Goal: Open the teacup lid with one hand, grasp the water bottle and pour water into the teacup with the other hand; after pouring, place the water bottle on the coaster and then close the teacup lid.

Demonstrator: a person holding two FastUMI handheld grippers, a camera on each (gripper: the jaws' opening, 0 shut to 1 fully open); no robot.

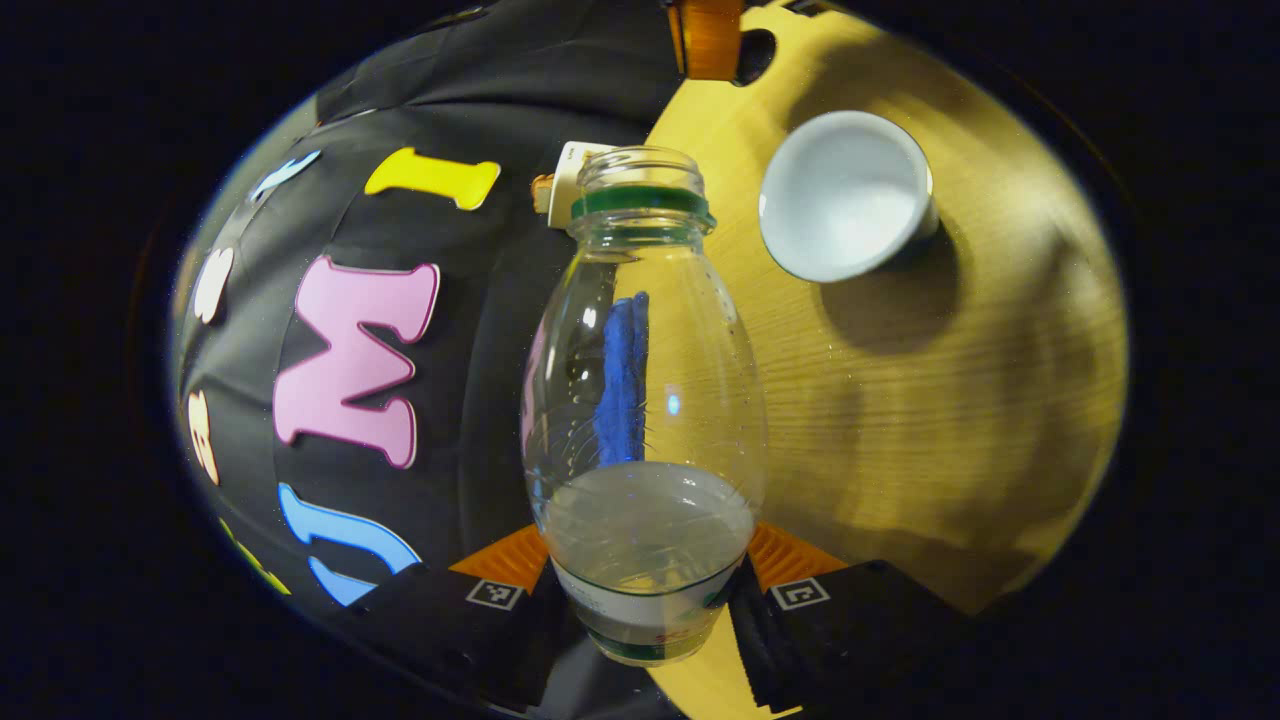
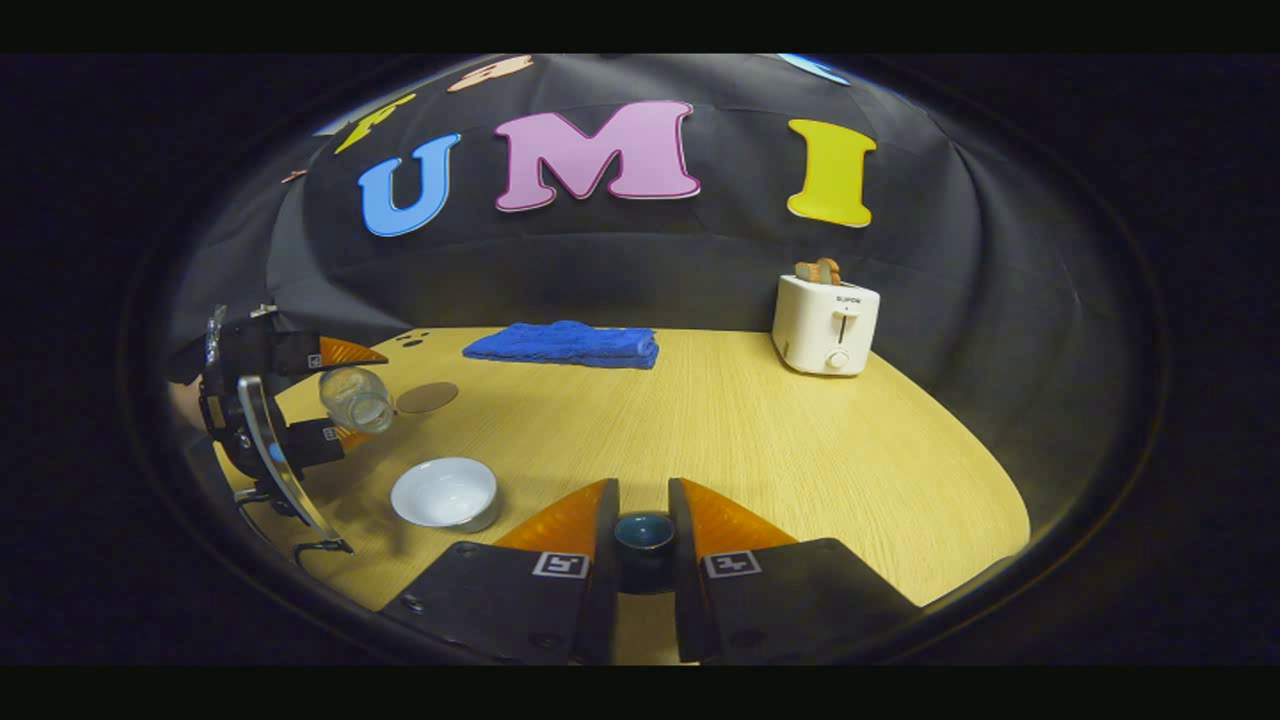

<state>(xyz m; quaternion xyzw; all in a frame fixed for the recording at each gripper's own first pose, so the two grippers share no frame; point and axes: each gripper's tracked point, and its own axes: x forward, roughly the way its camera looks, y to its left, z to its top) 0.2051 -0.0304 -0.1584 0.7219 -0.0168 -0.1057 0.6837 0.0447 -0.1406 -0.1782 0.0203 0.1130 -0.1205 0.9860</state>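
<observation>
The left gripper (image 1: 645,590) clamps one water bottle (image 1: 645,400), tilted toward one open teacup (image 1: 840,195) on the table (image 1: 950,420). The right gripper (image 2: 643,535) pinches the single lid knob (image 2: 643,530). Pouring well likely means bringing the neck over the cup before tipping further. One coaster (image 2: 427,397) waits nearby.

I can read only a small brand word on the toaster (image 2: 826,325) front, roughly "SUPOR"; the bottle (image 1: 645,400) label print stays unreadable.
</observation>
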